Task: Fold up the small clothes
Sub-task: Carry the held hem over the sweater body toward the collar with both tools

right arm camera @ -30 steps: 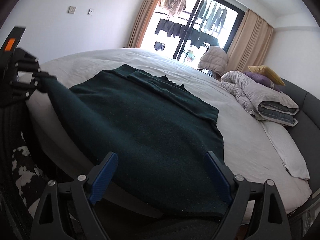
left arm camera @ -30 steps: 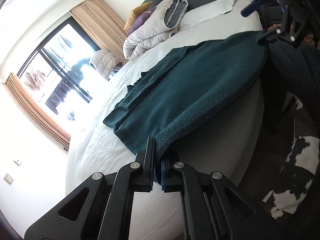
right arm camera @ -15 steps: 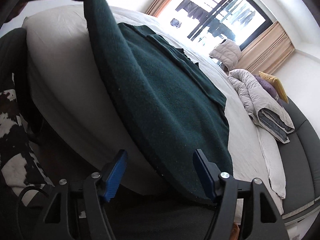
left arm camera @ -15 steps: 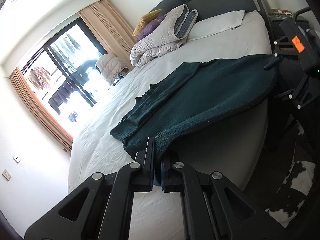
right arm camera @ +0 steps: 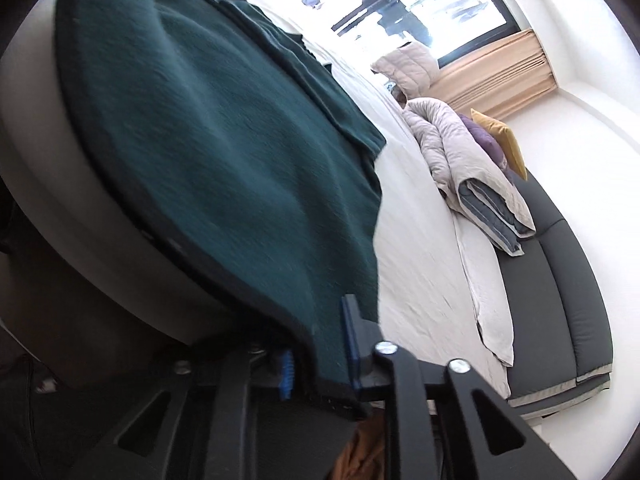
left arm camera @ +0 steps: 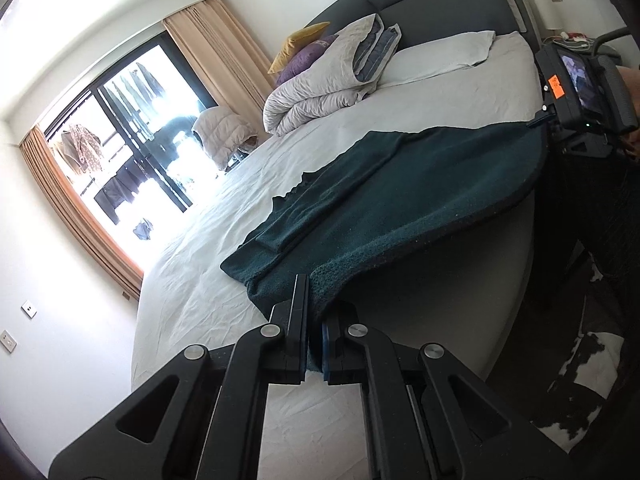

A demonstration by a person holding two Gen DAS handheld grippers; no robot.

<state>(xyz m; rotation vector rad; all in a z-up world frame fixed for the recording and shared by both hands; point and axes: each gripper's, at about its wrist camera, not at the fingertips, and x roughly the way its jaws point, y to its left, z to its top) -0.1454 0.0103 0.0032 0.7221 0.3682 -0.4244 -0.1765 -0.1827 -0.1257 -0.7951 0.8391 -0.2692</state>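
Right wrist view: right gripper [right arm camera: 320, 354] just closed on green garment [right arm camera: 224, 128] hem; left gripper [left arm camera: 315, 334] clamped other corner; shallow bite risked slipping.

One green garment [left arm camera: 400, 200], two pillows [left arm camera: 304, 46]

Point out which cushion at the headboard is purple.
The purple cushion lies against the folded duvet; the yellow cushion stands behind it.

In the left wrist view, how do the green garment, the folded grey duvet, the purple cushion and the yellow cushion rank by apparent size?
Largest to smallest, as they appear:
1. green garment, though it lies nearest the camera
2. folded grey duvet
3. purple cushion and yellow cushion: both partly hidden behind the duvet, so I cannot rank these two.
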